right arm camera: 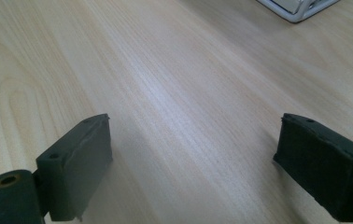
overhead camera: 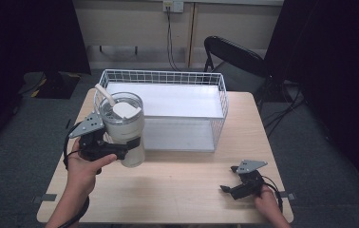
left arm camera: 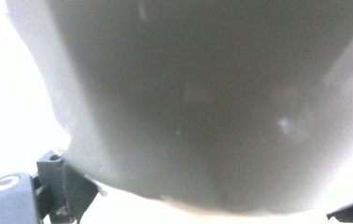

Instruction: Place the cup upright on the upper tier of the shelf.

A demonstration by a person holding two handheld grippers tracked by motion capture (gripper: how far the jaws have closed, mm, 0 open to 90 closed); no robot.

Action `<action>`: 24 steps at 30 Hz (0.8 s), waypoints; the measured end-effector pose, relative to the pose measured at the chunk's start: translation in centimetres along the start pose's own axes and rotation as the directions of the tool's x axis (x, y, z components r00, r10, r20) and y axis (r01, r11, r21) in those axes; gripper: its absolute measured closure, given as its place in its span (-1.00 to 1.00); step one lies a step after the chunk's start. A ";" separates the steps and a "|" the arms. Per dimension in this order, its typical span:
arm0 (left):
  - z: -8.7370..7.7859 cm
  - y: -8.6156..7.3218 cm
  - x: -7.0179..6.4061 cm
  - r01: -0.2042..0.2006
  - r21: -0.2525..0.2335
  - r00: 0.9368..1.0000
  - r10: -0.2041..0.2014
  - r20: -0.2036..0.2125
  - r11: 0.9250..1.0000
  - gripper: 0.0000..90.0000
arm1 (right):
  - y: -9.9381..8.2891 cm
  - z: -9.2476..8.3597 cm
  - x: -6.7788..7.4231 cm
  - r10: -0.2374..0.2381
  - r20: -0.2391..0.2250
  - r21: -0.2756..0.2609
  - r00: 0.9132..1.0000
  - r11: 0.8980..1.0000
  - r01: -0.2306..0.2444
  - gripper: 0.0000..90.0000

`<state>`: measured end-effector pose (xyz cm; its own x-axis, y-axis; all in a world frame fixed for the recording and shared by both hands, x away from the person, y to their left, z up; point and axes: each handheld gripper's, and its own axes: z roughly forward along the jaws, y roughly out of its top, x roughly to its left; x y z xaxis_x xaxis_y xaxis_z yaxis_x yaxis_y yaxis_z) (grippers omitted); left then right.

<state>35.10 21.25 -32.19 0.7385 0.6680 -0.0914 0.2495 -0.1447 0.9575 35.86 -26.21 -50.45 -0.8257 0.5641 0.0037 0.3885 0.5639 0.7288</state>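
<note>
clamping tumbler [overhead camera: 125, 130], left gripper [overhead camera: 120, 151] above wooden table [overhead camera: 177, 190]; right gripper [overhead camera: 229, 188] apart.

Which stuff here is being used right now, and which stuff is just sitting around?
In use:
- tumbler, white with a straw and lid
- left gripper, clamped around the tumbler
- wire basket, right behind it, probably where it goes

Just around:
- right gripper, open, low over the table
- black chair
</note>
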 end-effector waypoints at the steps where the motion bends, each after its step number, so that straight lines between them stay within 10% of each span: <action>1: 0.0 0.3 0.0 0.000 0.000 1.000 0.000 0.000 1.000 -0.78 | 0.0 0.0 0.0 0.000 0.000 0.000 1.000 1.000 0.000 -0.78; 24: -0.8 5.0 0.2 0.021 -0.027 1.000 -0.021 -0.001 0.999 -0.78 | 0.0 0.0 0.0 0.000 0.000 0.000 1.000 1.000 0.000 -0.78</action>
<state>36.02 21.26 -27.25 0.7326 0.6716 -0.1109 0.2473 -0.1108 0.9626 35.86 -26.21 -50.45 -0.8256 0.5642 0.0036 0.3885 0.5638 0.7288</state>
